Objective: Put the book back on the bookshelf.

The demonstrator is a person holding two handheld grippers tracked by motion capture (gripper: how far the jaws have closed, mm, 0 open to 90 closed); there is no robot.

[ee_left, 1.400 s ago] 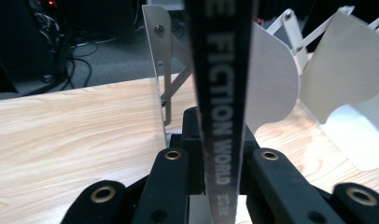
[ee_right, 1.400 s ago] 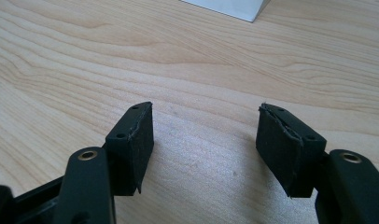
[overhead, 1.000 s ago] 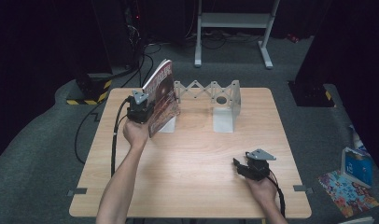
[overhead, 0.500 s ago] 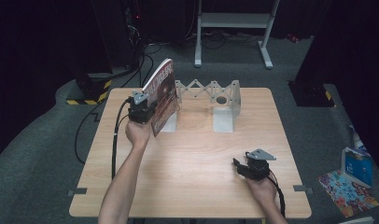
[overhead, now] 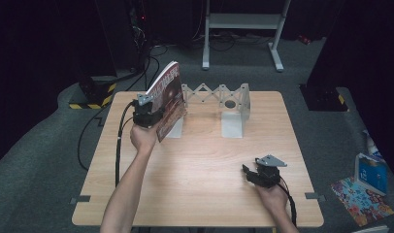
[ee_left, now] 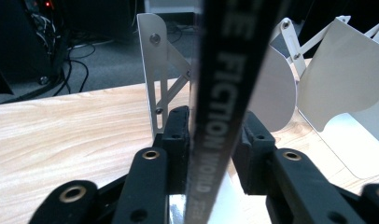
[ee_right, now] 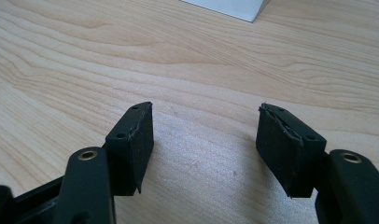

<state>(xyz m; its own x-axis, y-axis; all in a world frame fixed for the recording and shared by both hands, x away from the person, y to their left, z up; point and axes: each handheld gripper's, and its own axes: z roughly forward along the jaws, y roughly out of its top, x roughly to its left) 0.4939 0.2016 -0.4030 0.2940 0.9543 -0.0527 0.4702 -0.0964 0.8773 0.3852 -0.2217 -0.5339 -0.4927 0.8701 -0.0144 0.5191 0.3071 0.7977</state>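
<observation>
Book release at the expanding rack.
Left gripper (ee_left: 211, 140), frame centre: jaws just opening, book (ee_left: 225, 93) loose between them. Right gripper (ee_right: 206, 140), lower frame: agape, empty, over table (ee_right: 178, 56).

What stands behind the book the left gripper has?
Behind the book stands the white expanding rack; its left end plate shows past the spine, and the book covers the rest of that end.

looks like a lab or studio: black curtains (overhead: 44, 43) all round, grey carpet (overhead: 49, 160), cables (overhead: 151, 53) on the floor, hazard-striped tape (overhead: 90, 102), one wooden table (overhead: 205, 189) under bright light.
</observation>
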